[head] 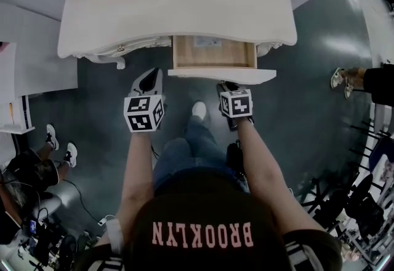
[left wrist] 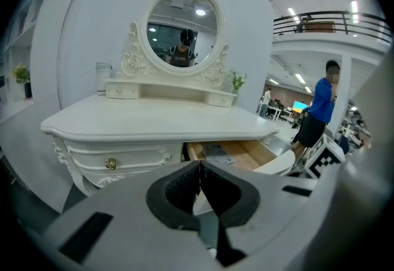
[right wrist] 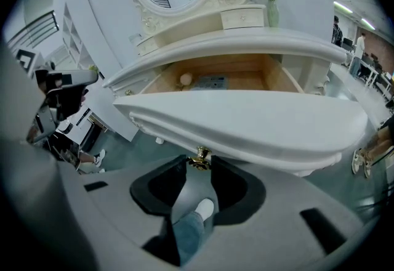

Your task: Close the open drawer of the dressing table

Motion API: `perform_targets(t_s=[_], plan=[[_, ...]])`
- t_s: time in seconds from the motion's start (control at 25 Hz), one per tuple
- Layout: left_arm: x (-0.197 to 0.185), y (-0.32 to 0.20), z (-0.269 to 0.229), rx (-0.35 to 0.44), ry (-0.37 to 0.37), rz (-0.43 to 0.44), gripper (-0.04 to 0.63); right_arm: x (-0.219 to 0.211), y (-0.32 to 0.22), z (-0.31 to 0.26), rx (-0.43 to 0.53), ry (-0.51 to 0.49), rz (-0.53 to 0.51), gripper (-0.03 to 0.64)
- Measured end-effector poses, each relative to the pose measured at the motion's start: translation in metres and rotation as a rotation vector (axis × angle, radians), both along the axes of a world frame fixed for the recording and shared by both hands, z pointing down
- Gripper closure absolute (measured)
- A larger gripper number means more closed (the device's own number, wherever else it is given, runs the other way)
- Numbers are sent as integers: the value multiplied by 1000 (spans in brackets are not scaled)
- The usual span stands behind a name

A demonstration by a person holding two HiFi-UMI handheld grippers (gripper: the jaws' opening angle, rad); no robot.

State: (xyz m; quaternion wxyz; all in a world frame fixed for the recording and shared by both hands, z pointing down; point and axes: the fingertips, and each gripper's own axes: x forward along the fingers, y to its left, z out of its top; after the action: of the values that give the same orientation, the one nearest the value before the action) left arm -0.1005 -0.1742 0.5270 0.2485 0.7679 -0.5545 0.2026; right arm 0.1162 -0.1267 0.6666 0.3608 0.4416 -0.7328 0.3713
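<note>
The cream dressing table (head: 178, 11) stands ahead of me, its middle drawer (head: 214, 54) pulled out with a sheet of paper (head: 207, 42) lying inside. In the right gripper view the white drawer front (right wrist: 246, 122) fills the middle. Its brass knob (right wrist: 198, 157) sits between the tips of my right gripper (right wrist: 198, 162), which is shut on it. In the head view the right gripper (head: 229, 86) is just under the drawer front (head: 221, 75). My left gripper (head: 149, 80) hangs left of the drawer, holding nothing. Its jaws (left wrist: 199, 168) meet in the left gripper view.
An oval mirror (left wrist: 183, 29) and a small plant vase (right wrist: 271, 11) stand on the table's back shelf. White shelving (head: 37, 66) is at the left, with a seated person's shoes (head: 60, 146) near it. Another person's feet (head: 342, 79) are at the right. My own shoe (head: 199, 109) is below the drawer.
</note>
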Motion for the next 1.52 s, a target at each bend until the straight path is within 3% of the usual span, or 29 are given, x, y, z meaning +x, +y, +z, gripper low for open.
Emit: perform_targets(t_s=[1.0, 1.52], plan=[[-7, -6, -6, 24, 3, -45, 591, 3, -46, 0, 14, 74, 14, 503], [-19, -28, -6, 34, -2, -27, 591, 1, -70, -2, 39, 82, 109, 502]])
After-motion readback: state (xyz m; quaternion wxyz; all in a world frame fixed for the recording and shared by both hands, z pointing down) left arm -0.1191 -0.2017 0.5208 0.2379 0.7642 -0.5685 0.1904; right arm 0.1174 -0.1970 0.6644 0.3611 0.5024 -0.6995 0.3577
